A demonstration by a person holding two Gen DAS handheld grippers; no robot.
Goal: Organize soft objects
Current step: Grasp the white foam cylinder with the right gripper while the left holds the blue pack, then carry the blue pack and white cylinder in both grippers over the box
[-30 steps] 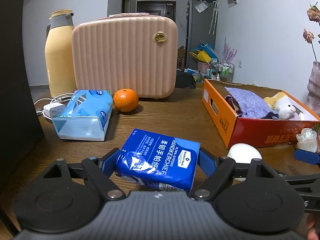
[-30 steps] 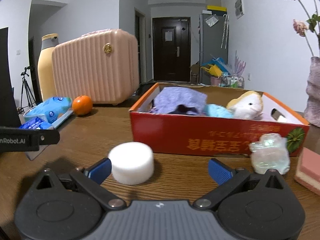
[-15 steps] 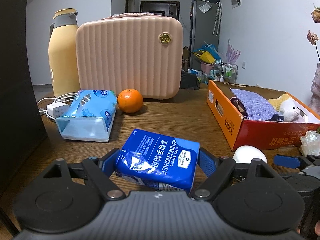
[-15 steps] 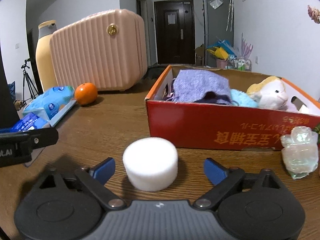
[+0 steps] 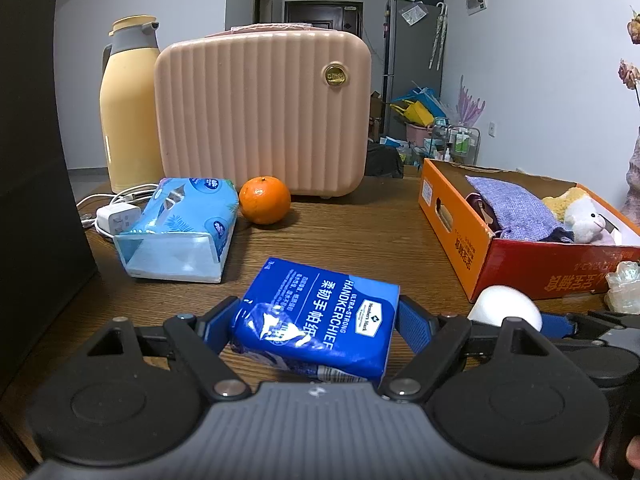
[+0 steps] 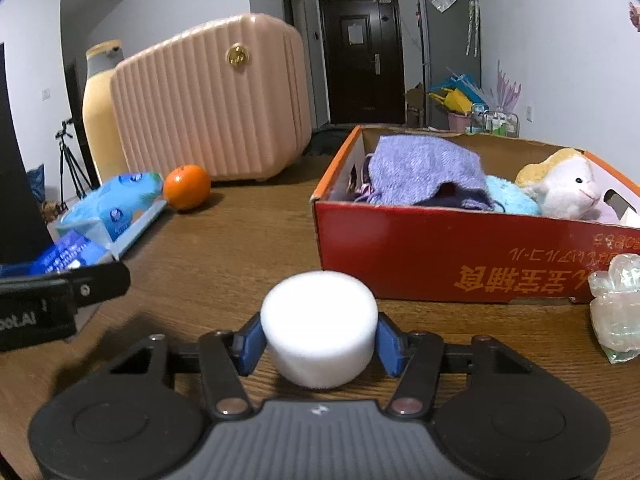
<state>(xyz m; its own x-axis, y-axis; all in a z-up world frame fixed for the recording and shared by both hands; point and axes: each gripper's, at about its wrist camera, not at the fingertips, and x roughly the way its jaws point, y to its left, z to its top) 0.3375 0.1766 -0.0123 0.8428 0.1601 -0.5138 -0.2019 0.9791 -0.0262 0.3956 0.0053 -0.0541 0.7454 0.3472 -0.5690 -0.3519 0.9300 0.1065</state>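
White foam puck (image 6: 319,328) on the wooden table (image 6: 248,248), just in front of the red box (image 6: 460,256). The right gripper (image 6: 318,344) has just been closing around it, and its blue pads (image 6: 251,345) now touch the puck on both sides: the grasp step of this item is in hand. The left gripper (image 5: 314,328) holds a blue handkerchief pack (image 5: 320,316) between its pads, the pack's far end resting on the table. Already inside the box: a purple cloth (image 6: 424,170), a light-blue item (image 6: 510,196) and a plush sheep (image 6: 564,188). Outside it, to the left: a tissue pack (image 5: 180,228), an orange (image 5: 265,200), a pink case (image 5: 260,112) and a yellow flask (image 5: 128,100). The next move probably calls for lifting the puck clear of the box's near wall and releasing it over the free space among the soft items, without crushing the foam.
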